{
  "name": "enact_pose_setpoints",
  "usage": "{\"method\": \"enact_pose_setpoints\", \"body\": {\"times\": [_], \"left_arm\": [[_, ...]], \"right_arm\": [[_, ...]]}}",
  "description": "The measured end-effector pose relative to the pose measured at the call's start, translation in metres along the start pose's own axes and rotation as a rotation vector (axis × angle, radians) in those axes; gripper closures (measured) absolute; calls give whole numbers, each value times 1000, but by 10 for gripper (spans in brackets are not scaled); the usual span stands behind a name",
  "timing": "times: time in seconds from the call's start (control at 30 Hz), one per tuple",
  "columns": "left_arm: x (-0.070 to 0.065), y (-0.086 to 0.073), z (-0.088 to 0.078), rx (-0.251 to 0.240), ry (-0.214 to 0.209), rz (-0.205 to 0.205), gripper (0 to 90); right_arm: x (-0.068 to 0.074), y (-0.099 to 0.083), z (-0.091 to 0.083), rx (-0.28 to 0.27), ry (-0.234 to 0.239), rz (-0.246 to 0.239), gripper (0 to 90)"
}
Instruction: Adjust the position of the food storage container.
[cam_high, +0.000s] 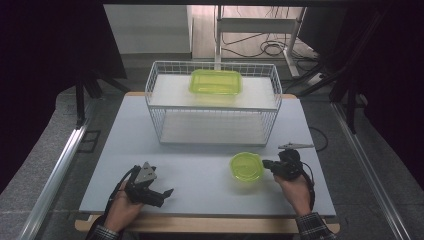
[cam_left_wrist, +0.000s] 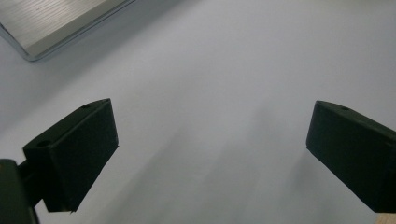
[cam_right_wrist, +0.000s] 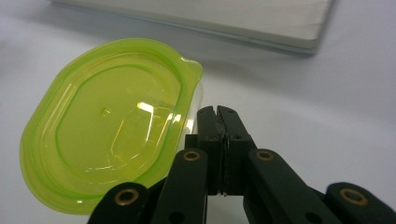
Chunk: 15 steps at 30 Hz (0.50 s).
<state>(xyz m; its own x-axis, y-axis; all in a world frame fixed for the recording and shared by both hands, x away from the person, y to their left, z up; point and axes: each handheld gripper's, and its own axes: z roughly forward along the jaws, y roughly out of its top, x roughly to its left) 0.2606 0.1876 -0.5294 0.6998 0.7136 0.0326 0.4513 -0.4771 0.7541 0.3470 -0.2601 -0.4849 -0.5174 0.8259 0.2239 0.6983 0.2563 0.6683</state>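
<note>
Right tool, jaws pressed together with nothing pinched, is held just beside the round translucent green plastic lid, on its right; left tool, jaws spread, is kept well apart.

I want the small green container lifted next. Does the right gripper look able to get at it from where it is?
Probably yes: the right gripper sits beside the small green container with nothing between them. Its jaws are shut, so they must open first.
</note>
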Motion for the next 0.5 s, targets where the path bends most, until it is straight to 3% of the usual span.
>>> {"method": "enact_pose_setpoints", "body": {"times": [0.13,0.3,0.5], "left_arm": [[0,0,0,0,0,0,19],[0,0,0,0,0,-1,19],[0,0,0,1,2,1,19]], "right_arm": [[8,0,2,14,5,-25,856],[5,-3,1,27,-30,-37,858],[9,-11,10,86,2,-37,879]]}}
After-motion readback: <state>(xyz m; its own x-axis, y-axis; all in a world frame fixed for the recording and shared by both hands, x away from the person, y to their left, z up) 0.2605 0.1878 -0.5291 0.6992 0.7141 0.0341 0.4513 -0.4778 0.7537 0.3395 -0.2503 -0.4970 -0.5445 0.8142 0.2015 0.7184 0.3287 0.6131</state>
